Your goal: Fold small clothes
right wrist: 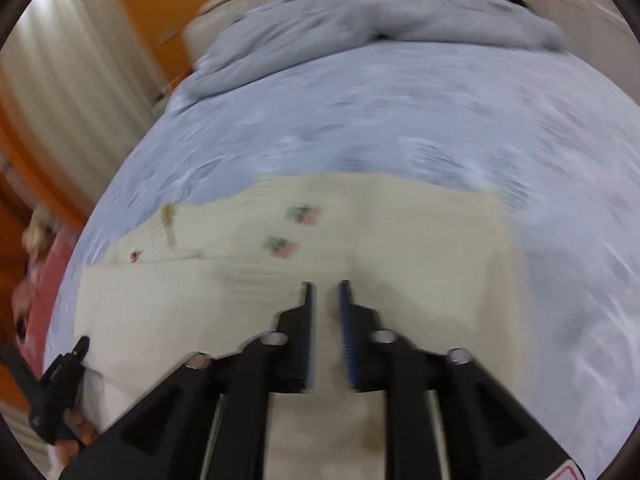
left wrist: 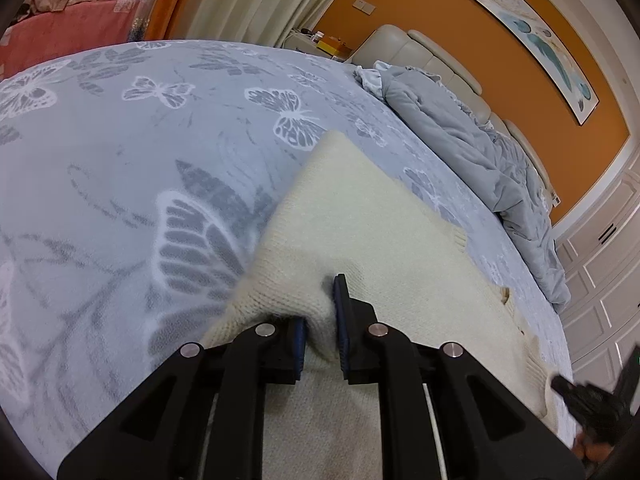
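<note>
I'm pinching a bunched fold of the cream sweater [left wrist: 360, 216] in my left gripper [left wrist: 322, 320] at lower centre; my right gripper [right wrist: 325, 292] is hovering narrowly parted above it, gripping nothing.

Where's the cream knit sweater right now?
The cream knit sweater lies on the grey butterfly-print bedspread, near the crumpled grey duvet. In the left wrist view, the left gripper pinches a fold of it.

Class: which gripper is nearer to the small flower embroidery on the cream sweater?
Right. The right gripper sits just below the flowers on the sweater; the left gripper pinches a plain fold, no flowers in its view.
</note>
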A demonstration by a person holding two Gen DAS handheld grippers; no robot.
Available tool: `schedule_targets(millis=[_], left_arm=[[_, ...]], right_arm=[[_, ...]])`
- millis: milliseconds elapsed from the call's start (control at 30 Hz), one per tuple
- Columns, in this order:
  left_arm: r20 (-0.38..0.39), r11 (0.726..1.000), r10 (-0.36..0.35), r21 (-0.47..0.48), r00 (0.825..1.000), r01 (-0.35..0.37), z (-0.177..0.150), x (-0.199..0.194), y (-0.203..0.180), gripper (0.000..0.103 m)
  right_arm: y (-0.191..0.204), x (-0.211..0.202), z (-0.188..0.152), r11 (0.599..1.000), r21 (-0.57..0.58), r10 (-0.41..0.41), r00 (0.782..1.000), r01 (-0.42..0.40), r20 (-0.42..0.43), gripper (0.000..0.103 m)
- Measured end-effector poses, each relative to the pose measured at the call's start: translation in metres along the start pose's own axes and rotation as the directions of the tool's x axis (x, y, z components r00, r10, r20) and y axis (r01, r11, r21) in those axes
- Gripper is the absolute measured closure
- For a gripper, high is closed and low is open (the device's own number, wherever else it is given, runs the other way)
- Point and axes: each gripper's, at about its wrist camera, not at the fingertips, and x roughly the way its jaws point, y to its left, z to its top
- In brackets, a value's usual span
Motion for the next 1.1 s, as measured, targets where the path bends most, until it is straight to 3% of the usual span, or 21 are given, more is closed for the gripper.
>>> schedule_targets(millis=[67, 167, 200, 233, 367, 433, 500, 533, 633, 733, 767, 867, 900, 933, 967, 1000, 1033, 1100], left_arm=[[0.001, 1.000, 0.004, 0.003, 1.000, -0.004, 0.000, 0.001, -0.001, 0.090], [0.000, 1.000, 0.004, 0.003, 1.000, -0.004, 0.001, 0.000, -0.001, 0.090], [0.000, 1.000, 0.004, 0.002, 1.000, -0.004, 0.000, 0.000, -0.001, 0.090], [0.000, 1.000, 0.004, 0.002, 1.000, -0.004, 0.000, 0.001, -0.001, 0.090], [0.000, 1.000, 0.003, 0.003, 1.000, -0.003, 0.000, 0.001, -0.001, 0.090], [0.000, 1.000, -0.013, 0.004, 1.000, 0.013, 0.001, 0.002, 0.000, 0.086], [0.001, 1.000, -0.018, 0.017, 1.000, 0.018, 0.000, 0.004, -0.002, 0.084], [0.000, 1.000, -0.019, 0.016, 1.000, 0.019, 0.001, 0.004, -0.002, 0.084], [0.001, 1.000, -0.020, 0.016, 1.000, 0.020, 0.000, 0.005, -0.003, 0.084], [0.003, 1.000, -0.020, 0.014, 1.000, 0.020, 0.000, 0.005, -0.003, 0.084], [0.004, 1.000, -0.019, 0.015, 1.000, 0.019, 0.000, 0.005, -0.003, 0.084], [0.001, 1.000, -0.020, 0.014, 1.000, 0.020, 0.000, 0.005, -0.003, 0.084], [0.001, 1.000, -0.019, 0.015, 1.000, 0.019, 0.000, 0.005, -0.003, 0.084], [0.001, 1.000, -0.019, 0.015, 1.000, 0.019, 0.000, 0.005, -0.003, 0.084], [0.002, 1.000, -0.021, 0.014, 1.000, 0.021, 0.000, 0.005, -0.003, 0.084], [0.001, 1.000, -0.021, 0.015, 1.000, 0.021, 0.000, 0.004, -0.003, 0.084], [0.003, 1.000, -0.023, 0.013, 1.000, 0.023, 0.000, 0.004, -0.002, 0.084], [0.005, 1.000, -0.031, 0.007, 1.000, 0.031, 0.001, 0.005, -0.002, 0.084]], right_arm=[[-0.016, 0.002, -0.011, 0.999, 0.023, 0.035, 0.998, -0.034, -0.058, 0.069], [-0.007, 0.006, -0.029, 0.996, 0.019, 0.089, 0.992, -0.088, -0.089, 0.069], [0.000, 0.008, -0.033, 0.996, 0.017, 0.092, 0.992, -0.091, -0.085, 0.076], [0.009, 0.010, -0.032, 0.997, -0.015, 0.076, 0.995, -0.077, -0.058, 0.094], [0.004, -0.032, -0.019, 0.992, 0.010, 0.124, 0.988, -0.126, 0.089, 0.096], [-0.012, -0.039, -0.019, 0.991, 0.045, 0.123, 0.985, -0.130, 0.118, 0.097], [-0.022, -0.010, -0.027, 0.994, 0.074, 0.074, 0.996, -0.077, 0.043, 0.097], [-0.027, 0.016, -0.038, 0.997, 0.068, 0.050, 0.998, -0.047, -0.038, 0.097], [-0.015, 0.001, -0.032, 0.998, 0.060, 0.016, 1.000, -0.018, 0.021, 0.096], [0.007, -0.040, -0.024, 0.998, 0.057, -0.006, 0.984, -0.004, 0.181, 0.091], [0.018, -0.043, -0.023, 0.999, 0.043, 0.021, 0.981, -0.029, 0.193, 0.091], [0.059, -0.008, -0.021, 0.987, -0.025, 0.158, 0.985, -0.157, 0.065, 0.098], [0.069, 0.010, -0.023, 0.988, -0.057, 0.143, 0.990, -0.141, 0.018, 0.099], [0.073, 0.037, -0.028, 0.993, -0.095, 0.064, 0.998, -0.066, -0.031, 0.103], [0.066, 0.051, -0.032, 0.994, -0.097, 0.049, 0.998, -0.052, -0.035, 0.103], [0.060, 0.051, -0.034, 0.993, -0.081, 0.084, 0.996, -0.085, -0.015, 0.103], [0.049, 0.048, -0.032, 0.991, -0.022, 0.131, 0.991, -0.131, -0.016, 0.103], [0.038, 0.033, -0.032, 0.991, 0.039, 0.126, 0.992, -0.125, -0.014, 0.103]])
